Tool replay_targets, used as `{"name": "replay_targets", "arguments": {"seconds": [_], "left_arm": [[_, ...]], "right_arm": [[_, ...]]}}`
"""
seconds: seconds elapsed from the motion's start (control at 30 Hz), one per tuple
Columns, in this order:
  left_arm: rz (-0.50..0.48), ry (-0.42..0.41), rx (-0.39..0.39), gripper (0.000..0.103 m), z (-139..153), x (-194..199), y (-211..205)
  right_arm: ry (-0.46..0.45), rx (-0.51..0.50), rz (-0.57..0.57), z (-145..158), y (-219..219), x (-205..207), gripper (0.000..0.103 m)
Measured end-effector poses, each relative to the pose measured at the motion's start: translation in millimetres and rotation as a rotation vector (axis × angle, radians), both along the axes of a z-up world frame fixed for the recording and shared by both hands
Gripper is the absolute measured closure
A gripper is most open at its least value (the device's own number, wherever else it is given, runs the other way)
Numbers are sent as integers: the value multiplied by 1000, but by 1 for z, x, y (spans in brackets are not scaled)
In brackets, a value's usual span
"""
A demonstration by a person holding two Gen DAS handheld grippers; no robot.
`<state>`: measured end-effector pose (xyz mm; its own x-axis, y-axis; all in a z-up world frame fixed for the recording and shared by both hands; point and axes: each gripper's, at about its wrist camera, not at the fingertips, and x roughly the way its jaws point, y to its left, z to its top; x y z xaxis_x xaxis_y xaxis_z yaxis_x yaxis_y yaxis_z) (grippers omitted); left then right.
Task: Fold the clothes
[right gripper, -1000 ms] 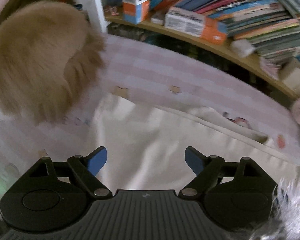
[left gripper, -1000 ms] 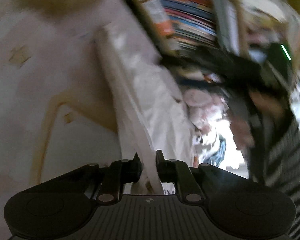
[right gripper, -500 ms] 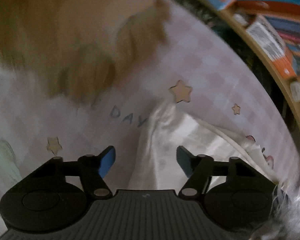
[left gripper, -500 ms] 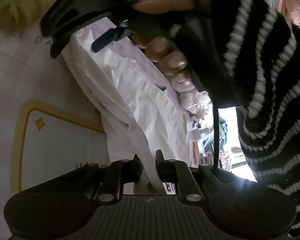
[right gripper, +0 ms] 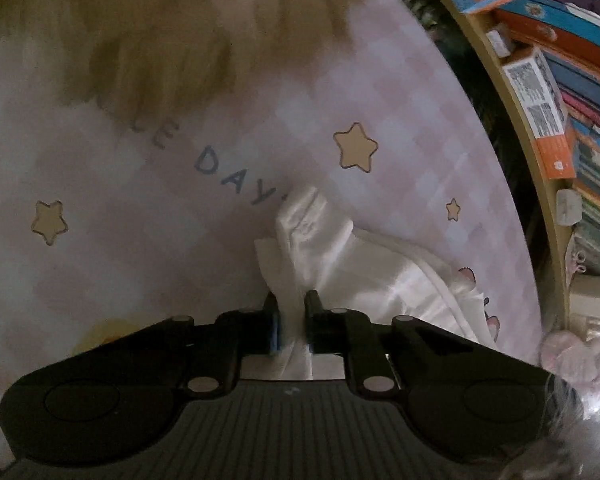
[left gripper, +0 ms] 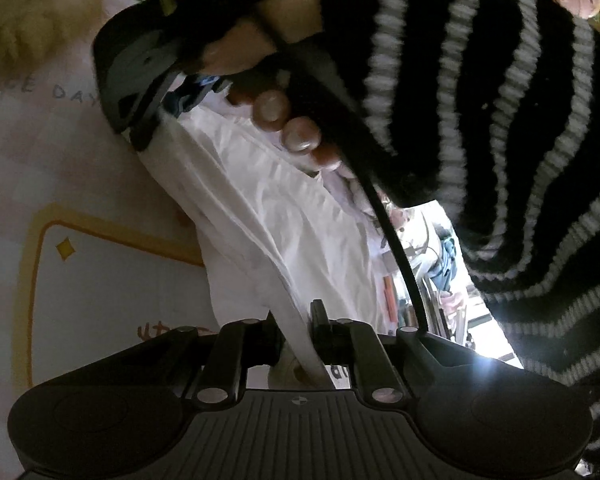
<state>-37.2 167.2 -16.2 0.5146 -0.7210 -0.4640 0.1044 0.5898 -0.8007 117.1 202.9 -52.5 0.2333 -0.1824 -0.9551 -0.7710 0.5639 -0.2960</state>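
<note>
One white garment (right gripper: 340, 256), two grippers (right gripper: 291, 320)

sleeve (left gripper: 480, 120): black knit, thin white stripes | left gripper (left gripper: 296, 320): black, ribbed base

Blurred tan furry thing (right gripper: 160, 28), edge-cropped.

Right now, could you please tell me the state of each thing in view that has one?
White garment: bunched on the mat, pinched at two spots.
Left claw: shut on the garment's edge.
Right claw: jaws have just been closing, now shut on a garment corner.
Books: shelved, leaning.
</note>
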Motion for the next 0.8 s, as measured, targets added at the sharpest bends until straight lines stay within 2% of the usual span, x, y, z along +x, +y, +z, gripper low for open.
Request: {"name": "replay_targets", "arguments": {"seconds": [0.1, 0.23, 0.4, 0.5, 0.8], "left_arm": [[-20, -33, 12, 91, 7, -2, -5], [-66, -121, 35, 91, 25, -3, -17], [-135, -187, 55, 92, 41, -4, -39], [-167, -207, 59, 92, 49, 6, -67], [-226, -225, 98, 92, 63, 17, -149]], "right_arm": [[16, 80, -35, 24, -16, 7, 96], [-2, 192, -69, 67, -47, 13, 96], [-59, 273, -123, 113, -109, 25, 96], [-88, 316, -166, 133, -155, 31, 96], [-128, 453, -227, 155, -301, 45, 96]]}}
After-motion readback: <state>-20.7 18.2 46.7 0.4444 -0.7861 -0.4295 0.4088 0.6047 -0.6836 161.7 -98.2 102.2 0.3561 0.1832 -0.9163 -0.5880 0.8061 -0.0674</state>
